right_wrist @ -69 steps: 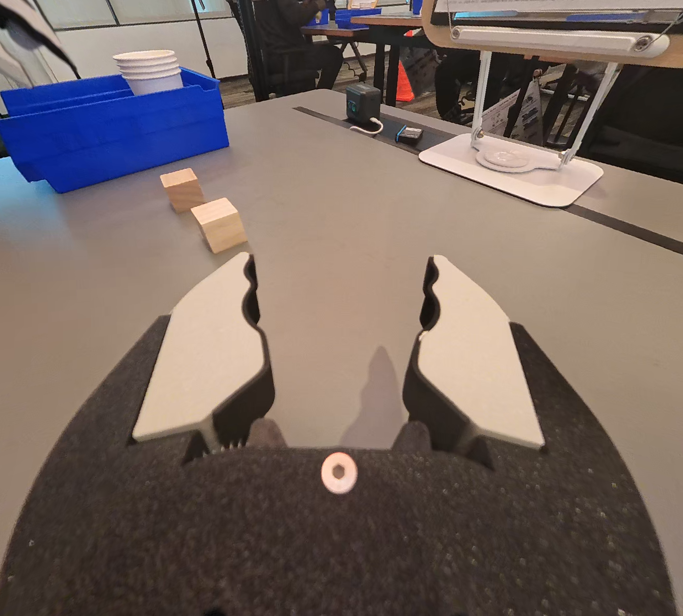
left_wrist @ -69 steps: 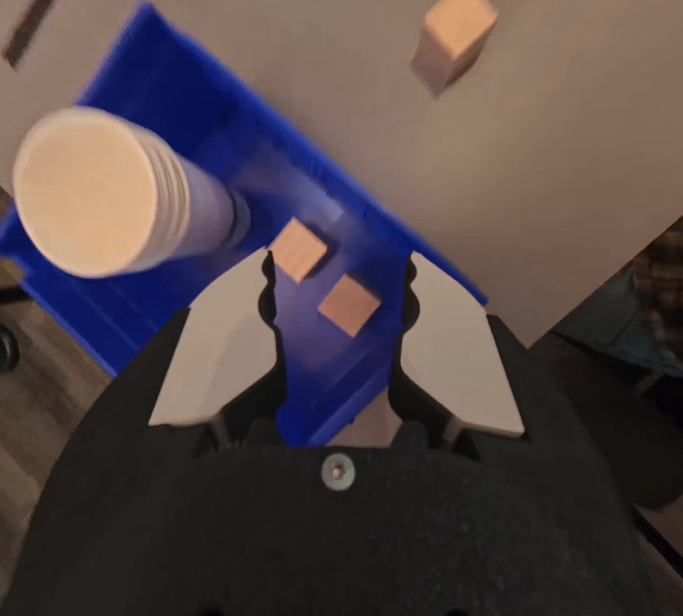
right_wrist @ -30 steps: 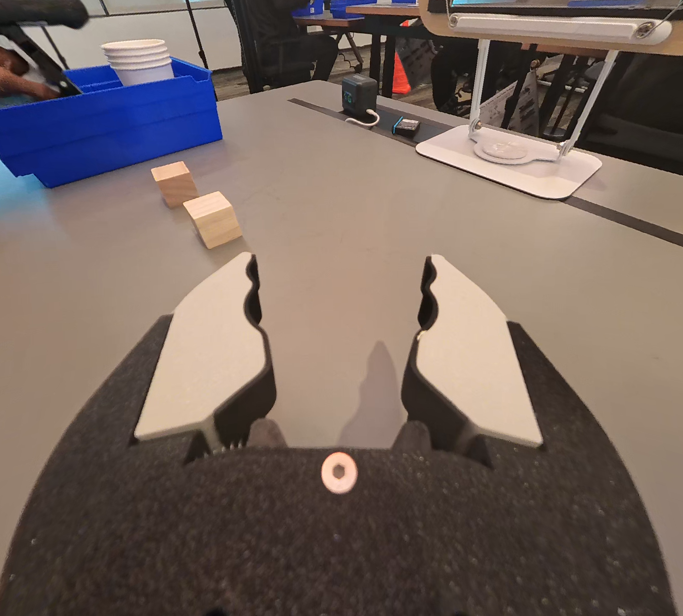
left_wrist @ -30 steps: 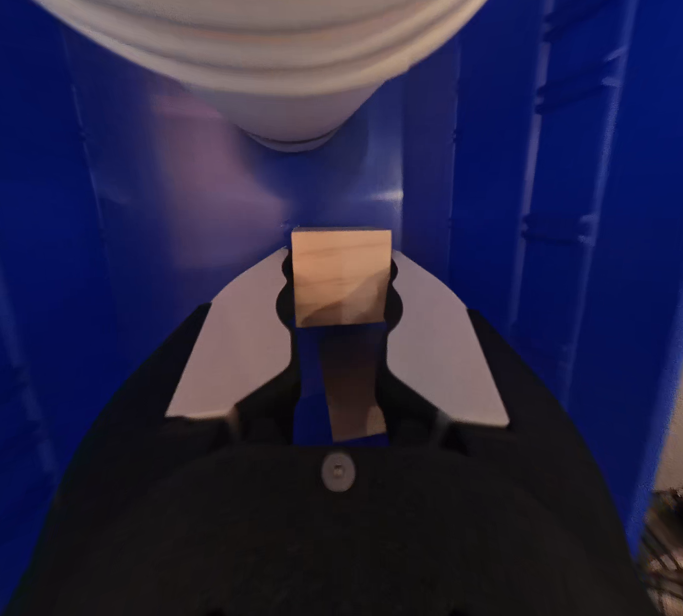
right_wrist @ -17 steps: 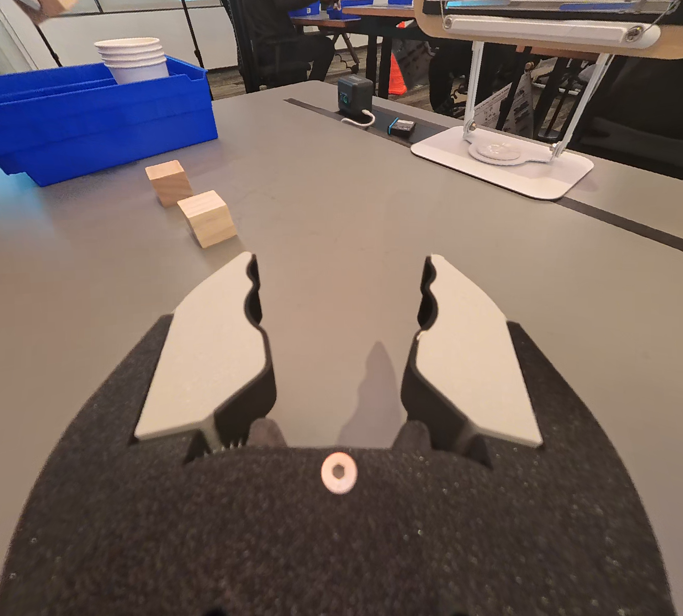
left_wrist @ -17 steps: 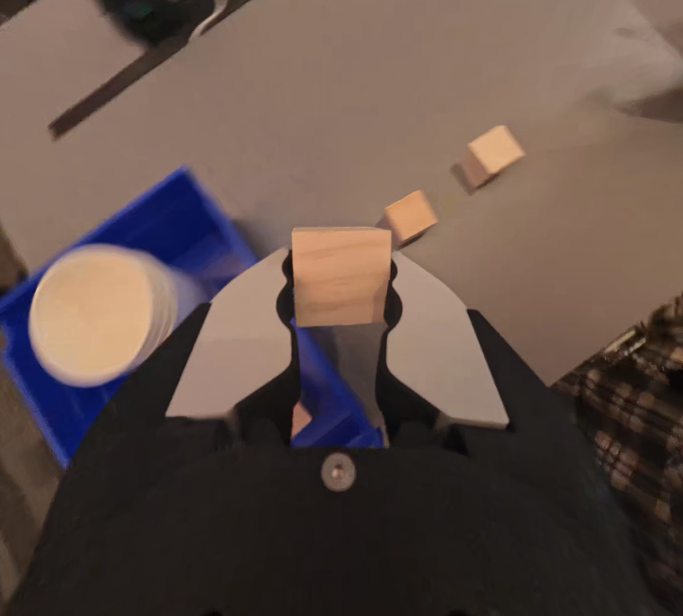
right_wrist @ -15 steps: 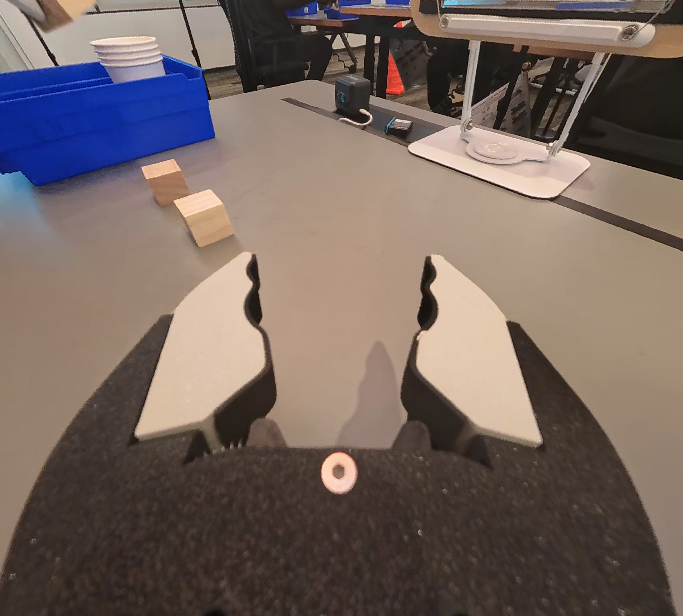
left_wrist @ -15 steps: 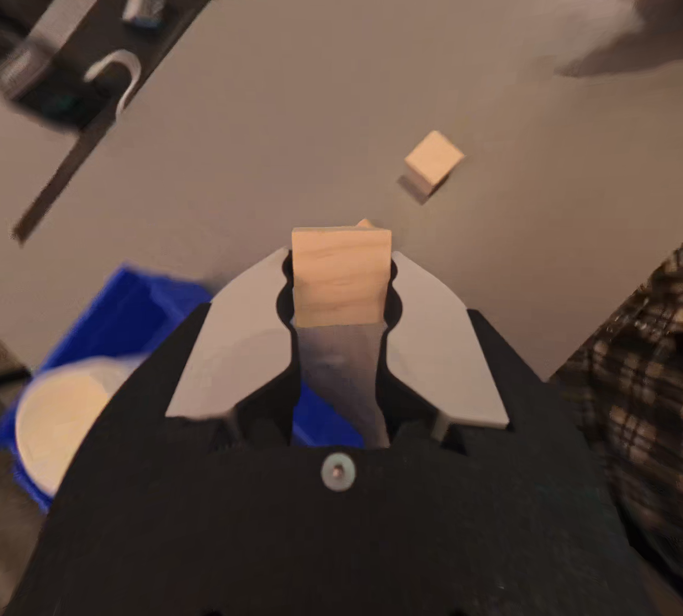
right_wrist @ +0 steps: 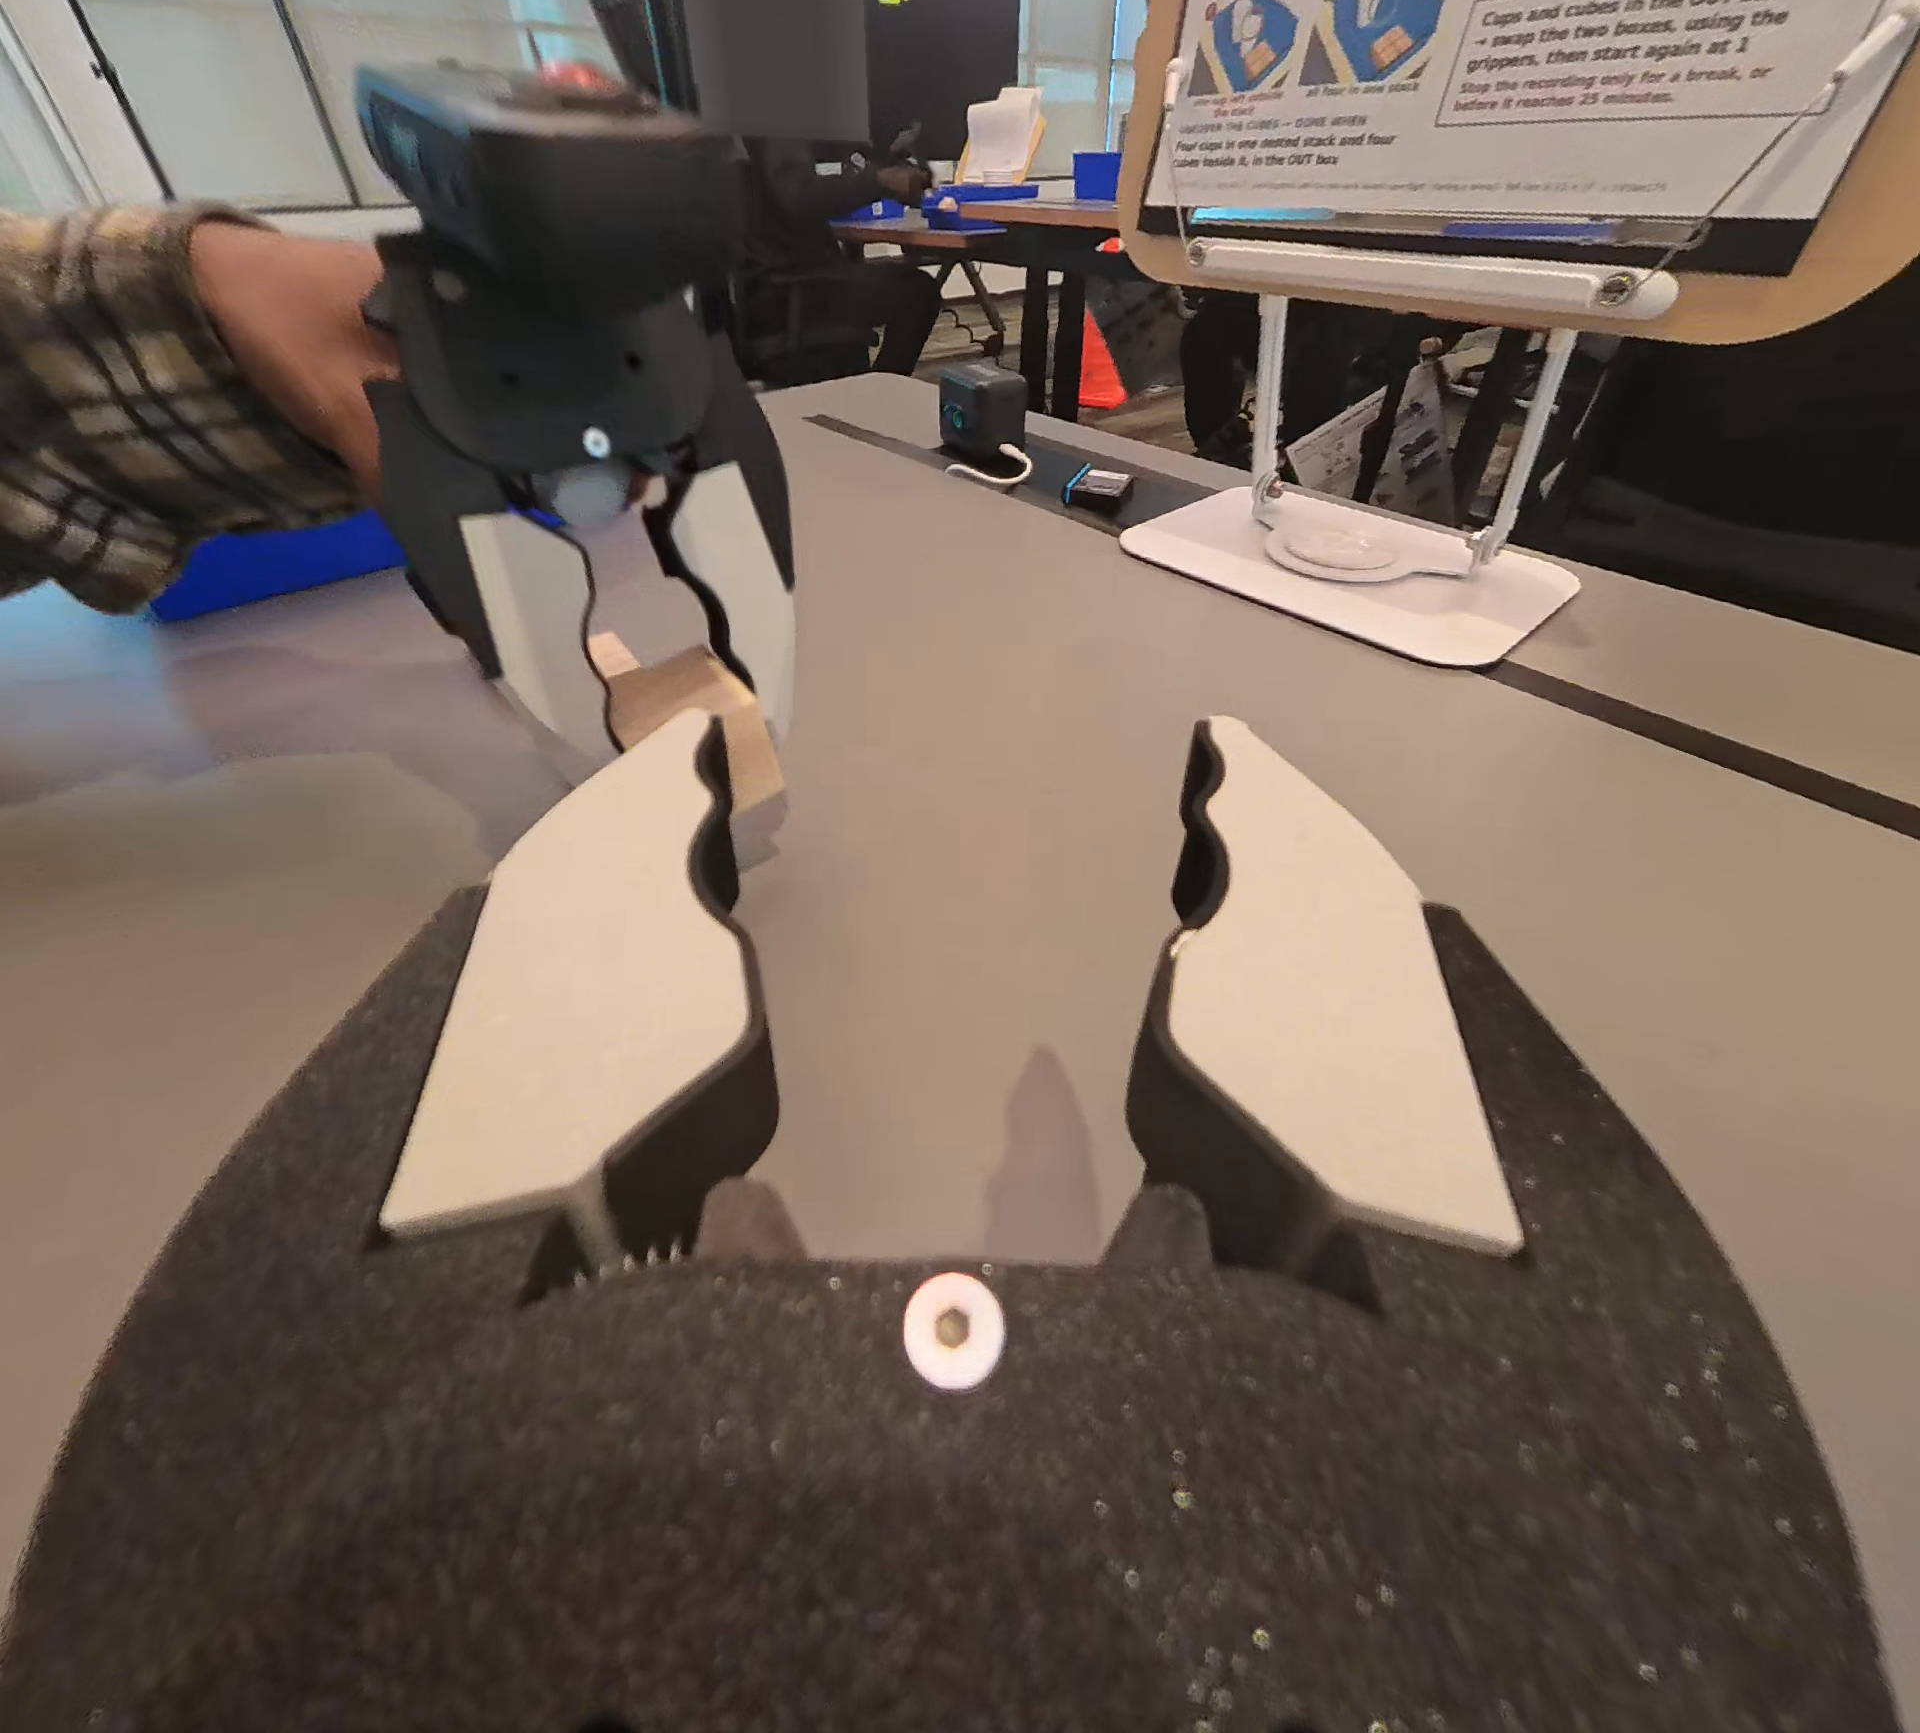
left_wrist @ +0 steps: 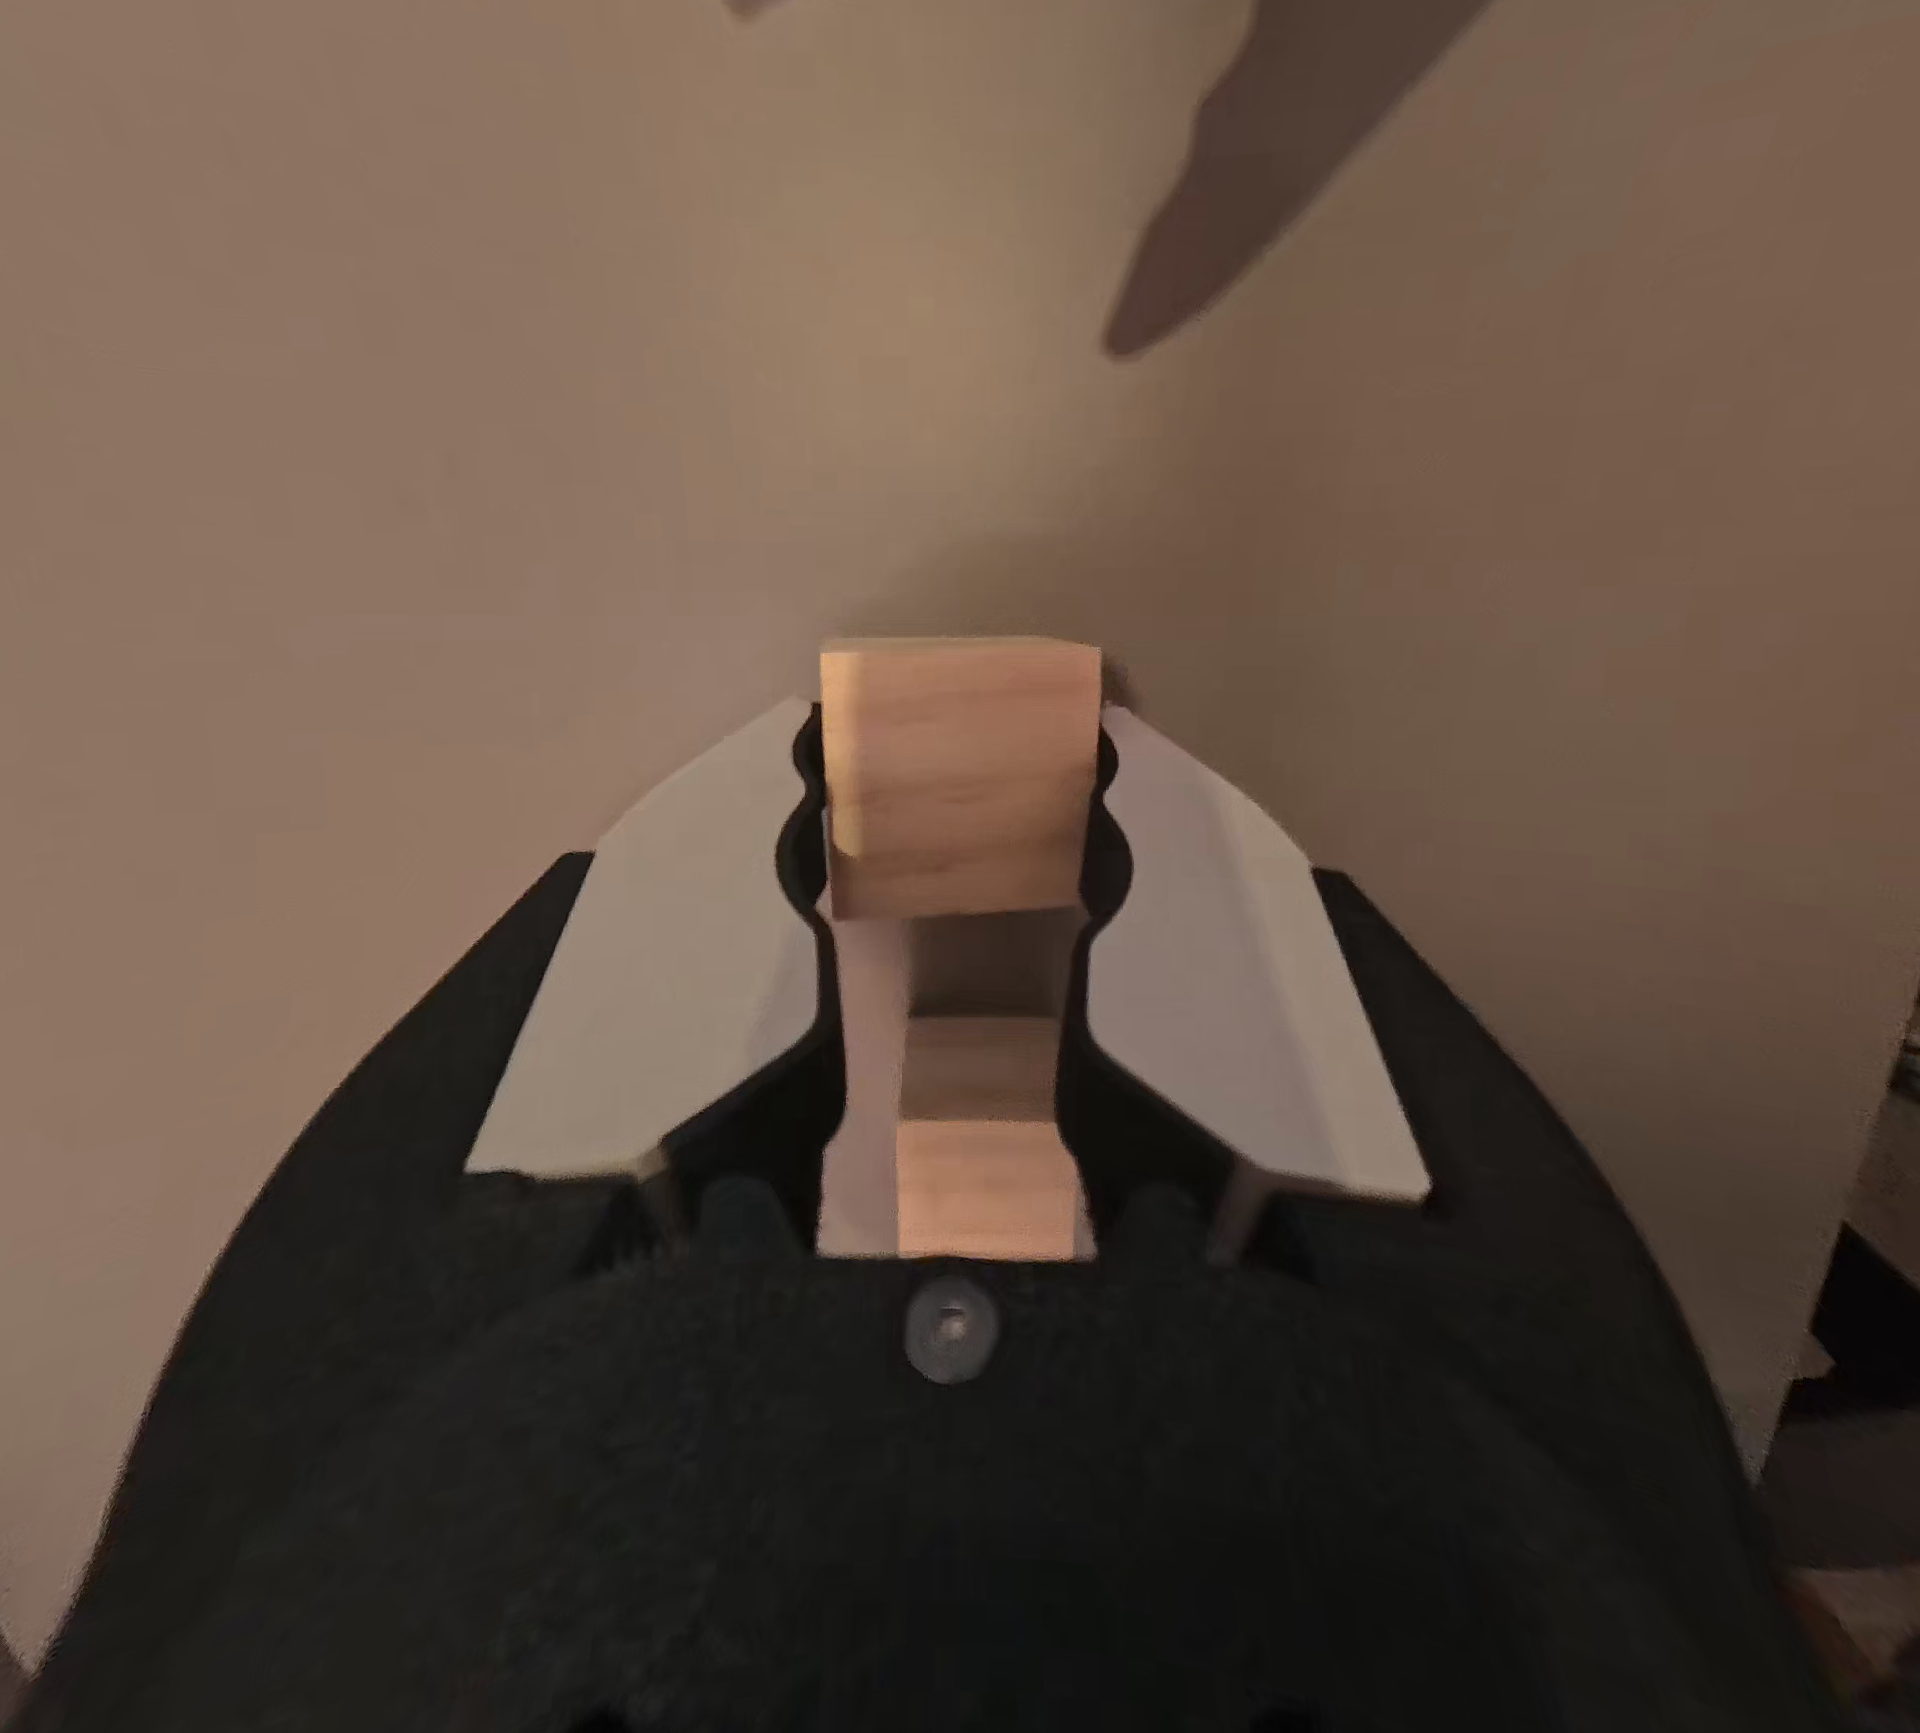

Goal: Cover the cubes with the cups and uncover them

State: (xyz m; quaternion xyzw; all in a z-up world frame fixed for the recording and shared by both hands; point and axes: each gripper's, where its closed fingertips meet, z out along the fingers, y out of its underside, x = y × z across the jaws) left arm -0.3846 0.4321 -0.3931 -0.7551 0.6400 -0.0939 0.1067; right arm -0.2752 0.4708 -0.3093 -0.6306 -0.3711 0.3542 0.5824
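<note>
Wooden cube (left_wrist: 958, 774) clenched between the fingers of the left tool (left_wrist: 956, 738), low over the grey surface (left_wrist: 416, 333), with a second cube (left_wrist: 982, 1184) lying just behind it. Right tool (right_wrist: 951, 810) hangs released nearby, nothing between its fingers; blue bin (right_wrist: 275, 556) sits beyond.

Grey table (right_wrist: 1039, 748), tall bright windows (right_wrist: 343, 21) behind, desks (right_wrist: 1039, 218) farther back

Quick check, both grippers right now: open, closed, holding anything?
Left gripper: closed on a wooden cube, low over the grey table.
Right gripper: open, holding nothing.
</note>
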